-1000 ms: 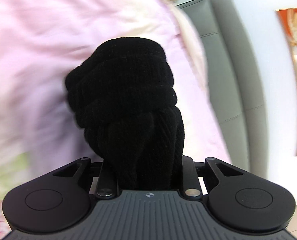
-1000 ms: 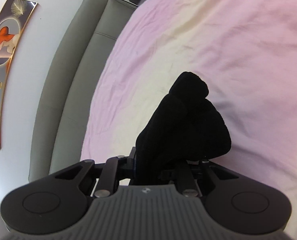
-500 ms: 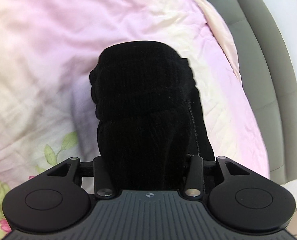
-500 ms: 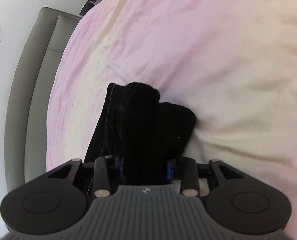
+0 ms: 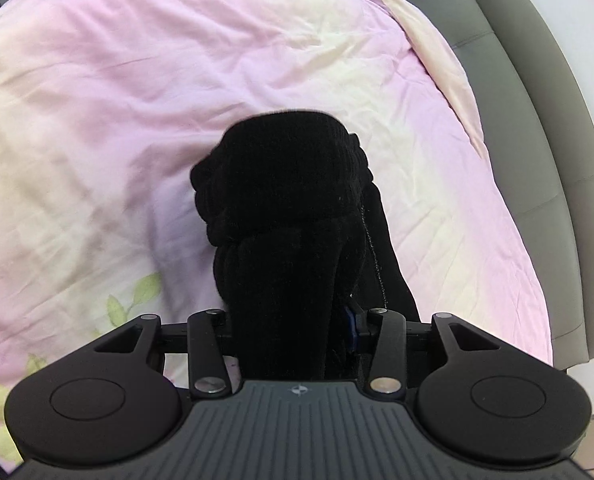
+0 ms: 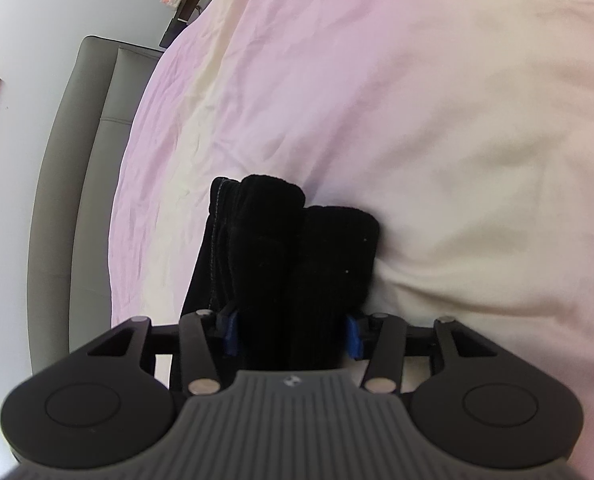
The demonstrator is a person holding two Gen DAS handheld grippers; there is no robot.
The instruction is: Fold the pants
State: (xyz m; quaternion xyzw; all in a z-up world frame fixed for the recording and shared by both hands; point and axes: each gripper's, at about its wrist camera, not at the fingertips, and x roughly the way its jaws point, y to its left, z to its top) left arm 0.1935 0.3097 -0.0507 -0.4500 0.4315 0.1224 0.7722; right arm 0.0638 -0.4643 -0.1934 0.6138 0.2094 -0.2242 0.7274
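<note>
Left gripper [image 5: 287, 332]: jaws just widened, now parted, black ribbed pants [image 5: 285, 208] bunched between them, lying on pink quilt [image 5: 137, 100]; pad contact hidden by cloth. Grey headboard [image 5: 537, 120] at far right. Right gripper [image 6: 293, 332]: jaws just been opening, blue pads [image 6: 353, 334] flank the folded pants [image 6: 297, 248], possibly touching, cloth resting on quilt [image 6: 417, 120]

light: bright, soft, even daylight | shadows: faint, soft beside the black pants [image 5: 293, 216] on the bed cover [image 5: 137, 100] | pants: so dark that folds hardly show | blur: slight in the far cover, right view | distortion: strong fisheye bending, dark corners
</note>
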